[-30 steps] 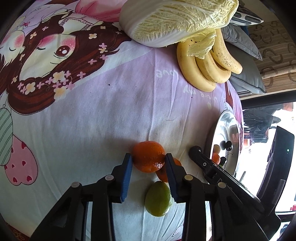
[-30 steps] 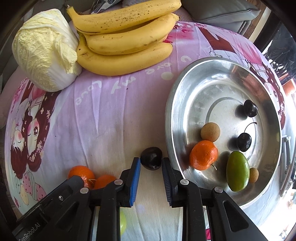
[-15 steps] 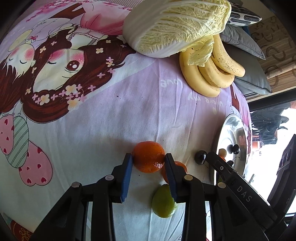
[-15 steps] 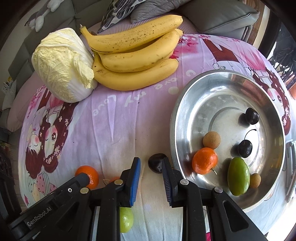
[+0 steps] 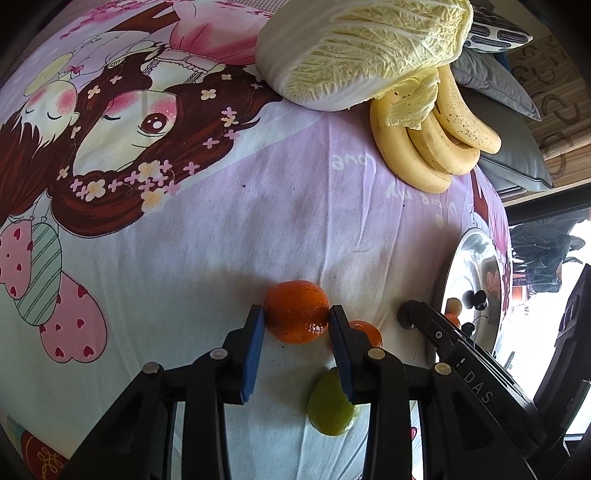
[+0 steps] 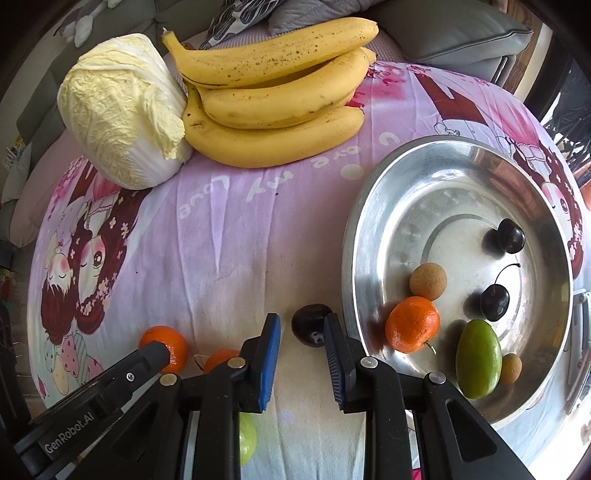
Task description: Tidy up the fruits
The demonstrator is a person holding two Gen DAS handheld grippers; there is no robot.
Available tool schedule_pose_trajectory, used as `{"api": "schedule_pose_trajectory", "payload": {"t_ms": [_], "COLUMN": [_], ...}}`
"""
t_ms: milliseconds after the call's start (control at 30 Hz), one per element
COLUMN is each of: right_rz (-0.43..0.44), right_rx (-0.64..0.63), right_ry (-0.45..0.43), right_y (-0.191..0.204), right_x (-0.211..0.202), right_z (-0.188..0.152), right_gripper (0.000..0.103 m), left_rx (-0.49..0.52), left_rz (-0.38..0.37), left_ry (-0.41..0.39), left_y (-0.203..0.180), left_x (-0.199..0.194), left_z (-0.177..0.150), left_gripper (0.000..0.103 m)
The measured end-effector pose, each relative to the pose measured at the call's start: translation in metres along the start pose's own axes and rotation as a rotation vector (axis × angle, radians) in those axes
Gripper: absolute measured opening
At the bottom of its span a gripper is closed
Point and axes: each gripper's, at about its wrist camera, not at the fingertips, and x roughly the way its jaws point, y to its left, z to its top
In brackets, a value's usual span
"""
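My left gripper (image 5: pixel 295 321) is shut on an orange tangerine (image 5: pixel 297 316), held just above the cartoon-print cloth. A second tangerine (image 5: pixel 365 332) and a green fruit (image 5: pixel 330 408) lie right behind its right finger. My right gripper (image 6: pixel 301 332) is open; a dark plum (image 6: pixel 310 324) sits on the cloth between its fingertips, against the right one. The steel tray (image 6: pixel 369 206) to the right holds a tangerine (image 6: pixel 413 324), a green fruit (image 6: pixel 478 358), two dark cherries (image 6: pixel 495 301), and two small brown fruits (image 6: pixel 428 281). The left gripper with its tangerine (image 6: pixel 168 345) shows at lower left.
A bunch of bananas (image 6: pixel 273 99) and a napa cabbage (image 6: pixel 122 110) lie at the far side of the cloth-covered table. Grey cushions (image 6: pixel 454 33) sit behind them. The tray (image 5: pixel 476 295) is at the right in the left wrist view.
Both grippers have risen and pulled back, so the scene looks farther away. The left one keeps its tangerine. The plum now lies on the cloth by the right finger.
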Motion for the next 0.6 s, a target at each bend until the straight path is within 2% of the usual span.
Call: {"api": "schedule_pose_trajectory", "payload": {"t_ms": [233, 433, 600], "right_rz": [-0.084, -0.141, -0.176], "right_rx": [-0.032, -0.053, -0.076], "right_ry": [0.027, 0.010, 0.003], "right_y": [0.011, 0.022, 0.036], "right_x": [0.013, 0.018, 0.023], "right_z": [-0.001, -0.001, -0.001], "right_gripper": [0.032, 0.034, 0.042], "left_rx": [-0.002, -0.014, -0.019], "left_rz": [0.000, -0.005, -0.009], "left_ry": [0.002, 0.007, 0.008], "left_y": [0.002, 0.004, 0.006], "left_x": [-0.003, -0.004, -0.005], "left_z": [0.000, 0.001, 0.001], "left_gripper": [0.037, 0.037, 0.037]}}
